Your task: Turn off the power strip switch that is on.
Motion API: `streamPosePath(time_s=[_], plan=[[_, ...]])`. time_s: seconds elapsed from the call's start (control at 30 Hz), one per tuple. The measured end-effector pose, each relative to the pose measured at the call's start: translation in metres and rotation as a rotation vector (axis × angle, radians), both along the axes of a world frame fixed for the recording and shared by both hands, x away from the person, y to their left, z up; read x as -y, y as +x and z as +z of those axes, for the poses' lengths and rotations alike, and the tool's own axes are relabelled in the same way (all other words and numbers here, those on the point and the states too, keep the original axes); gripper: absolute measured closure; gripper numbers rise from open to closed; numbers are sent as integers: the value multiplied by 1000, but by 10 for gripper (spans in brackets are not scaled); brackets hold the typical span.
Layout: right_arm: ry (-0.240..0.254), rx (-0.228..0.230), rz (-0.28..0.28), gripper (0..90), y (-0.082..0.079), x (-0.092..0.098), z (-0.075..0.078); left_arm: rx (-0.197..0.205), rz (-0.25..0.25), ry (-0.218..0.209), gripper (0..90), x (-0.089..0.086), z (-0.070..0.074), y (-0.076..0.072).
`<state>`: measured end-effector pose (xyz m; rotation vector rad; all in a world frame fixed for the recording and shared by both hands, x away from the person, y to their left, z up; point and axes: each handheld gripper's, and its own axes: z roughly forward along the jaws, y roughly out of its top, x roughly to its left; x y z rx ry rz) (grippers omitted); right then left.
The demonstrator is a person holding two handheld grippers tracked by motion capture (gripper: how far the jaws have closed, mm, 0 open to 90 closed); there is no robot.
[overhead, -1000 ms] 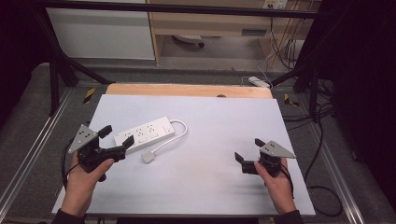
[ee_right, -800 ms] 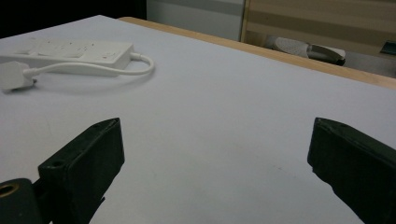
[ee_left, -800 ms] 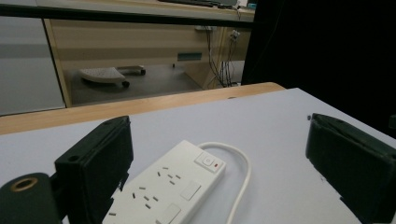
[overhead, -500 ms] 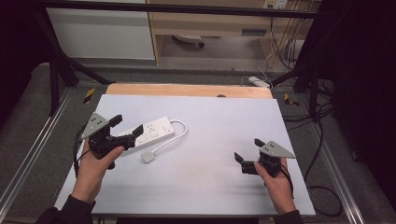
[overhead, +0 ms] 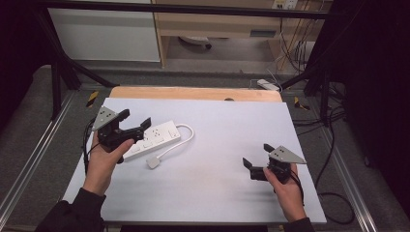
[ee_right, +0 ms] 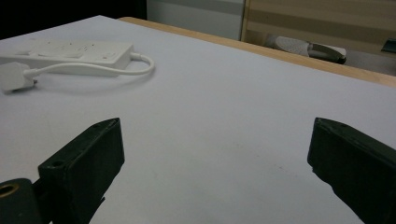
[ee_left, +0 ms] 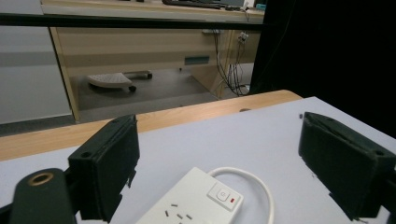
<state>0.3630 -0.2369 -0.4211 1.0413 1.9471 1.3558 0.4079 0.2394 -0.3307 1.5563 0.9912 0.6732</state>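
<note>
Power strip [overhead: 154, 137]: white, lying flat on the left half of the pale table surface [overhead: 217, 188], long axis running diagonally. Its white cable [overhead: 180, 137] leaves the right end of the strip, loops round, and ends in a white plug [overhead: 153, 162] resting on the table just in front of the strip.

Left gripper [overhead: 134, 122]: held in the person's left hand [overhead: 104, 162], positioned over the left end of the power strip. Jaws are spread wide. In the left gripper view the strip's switch end, with its rocker switch [ee_left: 224, 194], lies between the two jaws; whether either jaw touches the strip cannot be told.

Right gripper [overhead: 257, 157]: held in the person's right hand [overhead: 285, 191], well apart from the power strip, to its right and nearer the person. Jaws are spread wide with bare table between them. In the right gripper view the strip [ee_right: 65, 51] and plug [ee_right: 14, 77] lie farther off, beyond the left jaw.
</note>
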Motion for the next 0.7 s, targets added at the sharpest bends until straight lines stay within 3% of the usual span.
streamPosePath(time_s=[0.17,0.5,0.7], plan=[[2,-6,-3,42,0,-1,0,-5,12,26,148,1,-5,6],[-8,-3,1,40,0,-1,-1,-38,36,37,185,-4,-18,13],[-4,-4,0,40,1,-1,-1,-68,54,59,277,-9,-28,18]])
